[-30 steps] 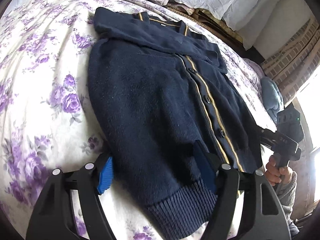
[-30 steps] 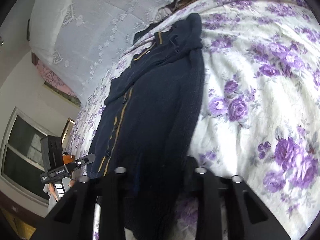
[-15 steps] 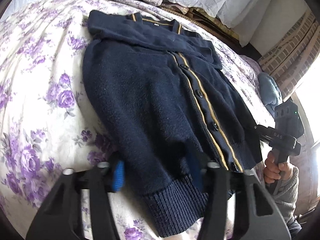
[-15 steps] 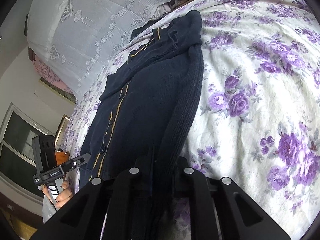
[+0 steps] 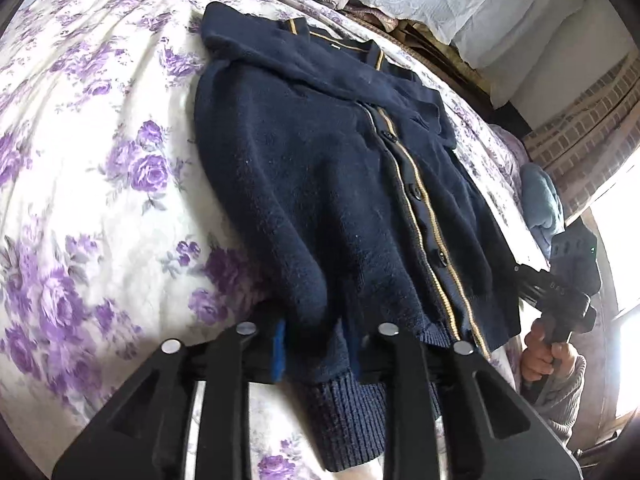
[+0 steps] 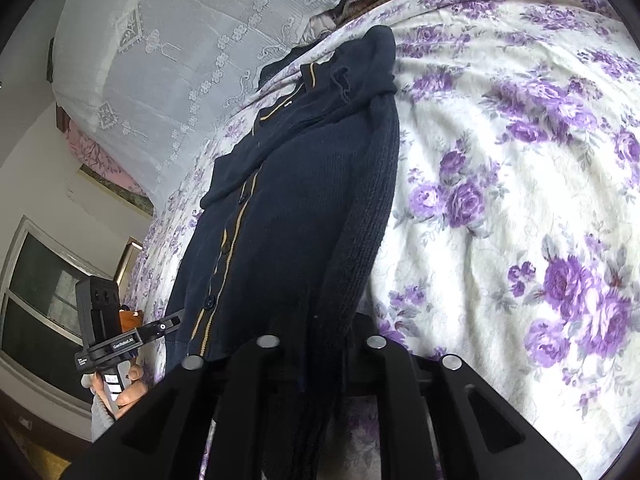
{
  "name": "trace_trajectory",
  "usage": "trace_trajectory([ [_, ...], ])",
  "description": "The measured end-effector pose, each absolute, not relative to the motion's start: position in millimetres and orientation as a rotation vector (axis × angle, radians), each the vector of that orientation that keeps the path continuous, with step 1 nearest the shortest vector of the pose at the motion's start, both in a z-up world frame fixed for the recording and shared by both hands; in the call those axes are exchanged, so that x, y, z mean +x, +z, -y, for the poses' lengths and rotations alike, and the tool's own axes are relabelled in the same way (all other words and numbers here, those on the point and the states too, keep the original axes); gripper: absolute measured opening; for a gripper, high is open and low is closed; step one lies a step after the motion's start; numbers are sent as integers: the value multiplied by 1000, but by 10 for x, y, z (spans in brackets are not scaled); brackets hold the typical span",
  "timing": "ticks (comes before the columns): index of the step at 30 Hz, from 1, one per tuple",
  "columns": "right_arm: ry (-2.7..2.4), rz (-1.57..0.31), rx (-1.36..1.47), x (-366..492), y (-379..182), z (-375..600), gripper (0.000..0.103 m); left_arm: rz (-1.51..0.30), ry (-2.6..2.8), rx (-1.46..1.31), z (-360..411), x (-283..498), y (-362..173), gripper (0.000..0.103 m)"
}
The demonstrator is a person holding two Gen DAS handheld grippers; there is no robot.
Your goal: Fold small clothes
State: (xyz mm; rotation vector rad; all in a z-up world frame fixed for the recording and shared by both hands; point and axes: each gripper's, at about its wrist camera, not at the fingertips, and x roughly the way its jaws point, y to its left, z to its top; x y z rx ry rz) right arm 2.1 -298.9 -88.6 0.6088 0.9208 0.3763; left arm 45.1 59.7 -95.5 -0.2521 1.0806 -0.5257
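**A:** Left wrist view: where does the navy cardigan (image 5: pixel 340 184) lie from the left gripper (image 5: pixel 312 344)?

**B:** It lies buttoned and face up on the floral bed (image 5: pixel 100 184). Its long axis runs straight away from the jaws, collar at the far end, ribbed hem (image 5: pixel 352 416) at the near end. The jaws are clenched on the hem corner on the side away from the button band (image 5: pixel 420 208), knit bunched between the blue pads (image 5: pixel 279 350). The coming fold looks likely to carry the hem toward the collar along that axis.

**A:** And the other hand?

**B:** The right gripper (image 5: pixel 560 292) shows beyond the button band, at the hem's opposite corner; this view does not reveal its jaws.

**A:** Right wrist view?

**B:** Here the right gripper (image 6: pixel 320 360) appears clamped on a dark ribbed edge of the cardigan (image 6: pixel 288 208), fabric hanging between the fingers; its pads are hidden. The sleeve (image 6: pixel 372 184) runs along the garment's outer edge, out of sight for the left camera. The left gripper (image 6: pixel 120 336) sits across the button band (image 6: pixel 236 224), level with the hem. Each hand is nearest its own corner.
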Motion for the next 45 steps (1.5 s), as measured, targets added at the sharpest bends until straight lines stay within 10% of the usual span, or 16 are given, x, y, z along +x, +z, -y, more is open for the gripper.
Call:
trace_trajectory([
  [5,359,-902,586,-6,-857,2963,8,-1036,-519,-212,-558,400,-895,9],
  [26,467,-856,636,-642,-777,2872,10,-1028,-537,-320,-1183,-18,-803,9],
  [33,475,-892,595,-709,-780,2746,25,-1080,-571,-336,-1137,-103,-923,51],
  [35,479,-894,588,-722,-791,2714,25,-1072,-561,-277,-1050,-131,-915,48],
  [37,482,-886,578,-712,-788,2695,13,-1077,-584,-244,-990,-128,-920,10],
  [45,527,-818,603,-665,-574,2707,11,-965,-613,-228,-1010,-169,-529,10],
])
